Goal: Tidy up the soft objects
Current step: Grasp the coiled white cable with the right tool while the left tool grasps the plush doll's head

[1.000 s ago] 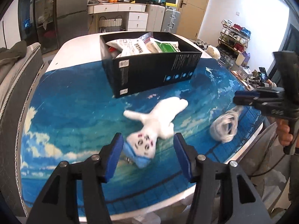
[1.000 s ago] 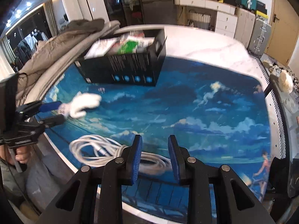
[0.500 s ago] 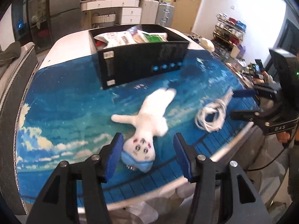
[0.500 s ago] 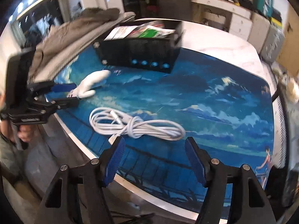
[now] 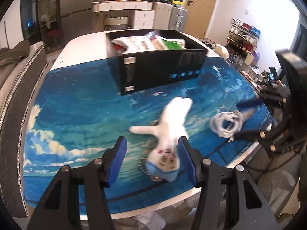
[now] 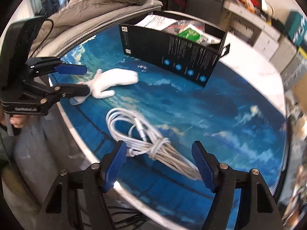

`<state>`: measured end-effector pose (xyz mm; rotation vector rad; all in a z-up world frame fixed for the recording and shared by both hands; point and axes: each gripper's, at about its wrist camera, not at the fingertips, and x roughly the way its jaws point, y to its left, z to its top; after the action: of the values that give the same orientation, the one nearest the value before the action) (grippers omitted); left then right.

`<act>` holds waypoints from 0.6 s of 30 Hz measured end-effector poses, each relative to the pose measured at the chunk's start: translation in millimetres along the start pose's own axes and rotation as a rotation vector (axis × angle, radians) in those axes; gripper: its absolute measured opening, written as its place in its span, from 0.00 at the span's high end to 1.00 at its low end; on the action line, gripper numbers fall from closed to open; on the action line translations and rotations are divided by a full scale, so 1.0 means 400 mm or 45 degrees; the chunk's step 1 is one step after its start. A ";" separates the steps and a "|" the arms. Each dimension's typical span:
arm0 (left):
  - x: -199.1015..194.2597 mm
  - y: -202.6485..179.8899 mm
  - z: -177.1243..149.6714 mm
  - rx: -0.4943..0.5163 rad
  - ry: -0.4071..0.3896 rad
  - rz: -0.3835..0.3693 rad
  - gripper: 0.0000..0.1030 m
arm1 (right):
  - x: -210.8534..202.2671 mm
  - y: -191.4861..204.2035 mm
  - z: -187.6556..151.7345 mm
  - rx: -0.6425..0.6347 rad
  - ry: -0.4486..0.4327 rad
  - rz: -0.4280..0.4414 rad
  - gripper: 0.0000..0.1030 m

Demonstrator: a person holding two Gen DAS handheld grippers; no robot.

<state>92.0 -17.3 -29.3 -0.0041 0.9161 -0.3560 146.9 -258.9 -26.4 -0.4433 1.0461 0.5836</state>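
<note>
The white plush doll (image 5: 168, 126) lies on the tabletop (image 5: 80, 103) near its front edge, light and soft, best pinched at the head; the left gripper (image 5: 151, 159) has jaws half open around it; the right gripper (image 6: 159, 163), whose jaws have just been opening, stands wide over the limp coiled cable (image 6: 145, 140).

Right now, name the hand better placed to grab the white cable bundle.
Right. Its gripper is open with the cable bundle lying between the fingers; the left gripper sits over the plush doll.

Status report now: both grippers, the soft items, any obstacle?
Left gripper open over plush doll. Right gripper just opened, straddling cable bundle, not gripping. Black box beyond; nothing blocking.
</note>
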 end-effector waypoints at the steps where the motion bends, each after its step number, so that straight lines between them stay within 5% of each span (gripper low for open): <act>1: -0.002 0.007 -0.002 -0.010 0.003 -0.007 0.46 | 0.002 0.001 -0.003 0.027 0.008 0.025 0.32; 5: -0.007 0.014 -0.010 -0.025 0.000 -0.023 0.46 | 0.003 0.030 -0.038 0.045 0.052 0.122 0.38; 7: -0.003 0.003 -0.007 -0.009 0.003 -0.026 0.46 | 0.005 0.042 -0.047 0.055 0.054 0.168 0.66; 8: -0.001 -0.005 -0.004 0.006 0.001 -0.022 0.46 | 0.007 0.051 -0.048 0.049 0.051 0.165 0.71; 16: 0.030 -0.041 0.015 0.057 0.020 0.003 0.46 | 0.020 0.021 -0.007 0.204 -0.065 0.141 0.72; 17: 0.036 -0.044 0.015 0.057 0.027 0.012 0.48 | 0.018 0.005 -0.002 0.263 -0.093 0.123 0.72; 18: 0.042 -0.047 0.015 0.060 0.030 0.017 0.60 | 0.017 -0.009 0.002 0.318 -0.111 0.113 0.72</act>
<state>100.3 -41.0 -35.9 0.0493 0.9304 -0.3656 152.4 -259.8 -32.1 -0.1516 1.0427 0.5374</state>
